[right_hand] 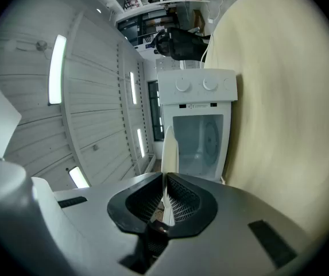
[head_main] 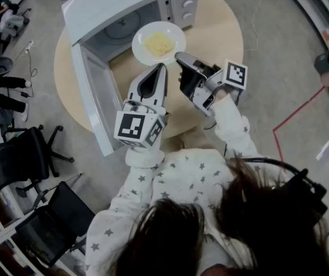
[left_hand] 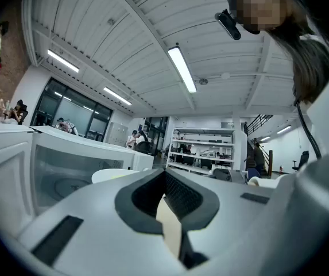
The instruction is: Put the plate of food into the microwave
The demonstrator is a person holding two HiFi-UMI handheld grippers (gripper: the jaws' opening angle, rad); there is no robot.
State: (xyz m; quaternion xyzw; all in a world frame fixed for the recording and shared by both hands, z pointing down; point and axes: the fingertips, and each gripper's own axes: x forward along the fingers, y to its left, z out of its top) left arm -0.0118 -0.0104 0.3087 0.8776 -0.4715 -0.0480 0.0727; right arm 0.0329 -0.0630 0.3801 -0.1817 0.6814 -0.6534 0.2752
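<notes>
Nearest us, star-print sleeves lead out to both tools. The left gripper [head_main: 163, 68] is clenched on nothing, its tip resting just beside the near rim of the plate [head_main: 138, 39], in our judgement kept free to steady the dish. The right gripper [head_main: 180, 56] is pinched tight on that rim, turned sideways so the thin edge sits between its pads. That keeps the plate level and the yellow food [head_main: 158, 43] in place.

The plate hangs above the round table [head_main: 221, 33], at the mouth of the microwave [head_main: 118, 4], and we judge it not yet inside. The door [head_main: 95, 91] stands wide to the left, baring the turntable [head_main: 121, 27]. Nothing blocks the opening, though the plate rides close to the control panel [head_main: 186, 4] side. Beyond the table stand office chairs [head_main: 20, 160].
</notes>
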